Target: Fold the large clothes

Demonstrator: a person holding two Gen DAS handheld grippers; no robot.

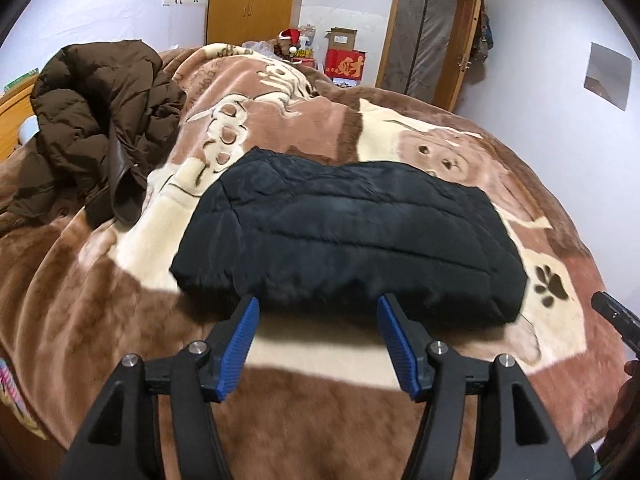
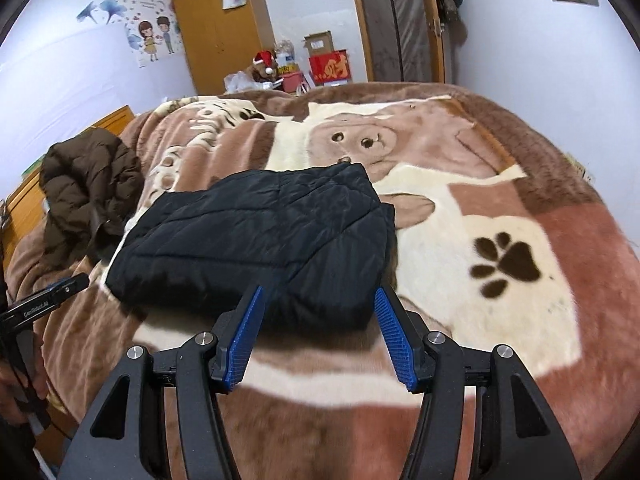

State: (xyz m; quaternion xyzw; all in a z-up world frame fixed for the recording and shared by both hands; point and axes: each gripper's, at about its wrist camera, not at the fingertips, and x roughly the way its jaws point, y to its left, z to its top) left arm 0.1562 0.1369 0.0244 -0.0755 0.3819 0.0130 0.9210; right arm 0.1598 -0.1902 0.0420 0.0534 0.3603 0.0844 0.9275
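A black quilted jacket (image 1: 348,236) lies folded into a compact rectangle on the bed's plush blanket (image 1: 100,304); it also shows in the right wrist view (image 2: 260,240). My left gripper (image 1: 318,304) is open and empty, just short of the jacket's near edge. My right gripper (image 2: 320,296) is open and empty, at the jacket's near right corner. The right gripper's tip (image 1: 616,312) shows at the right edge of the left wrist view, and the left gripper (image 2: 48,300) shows at the left of the right wrist view.
A crumpled brown puffer coat (image 1: 100,120) lies at the bed's far left, also in the right wrist view (image 2: 84,192). Beyond the bed stand a wooden wardrobe (image 1: 252,0), boxes (image 1: 344,64) and a door (image 1: 428,32). A wooden headboard (image 2: 24,204) is at left.
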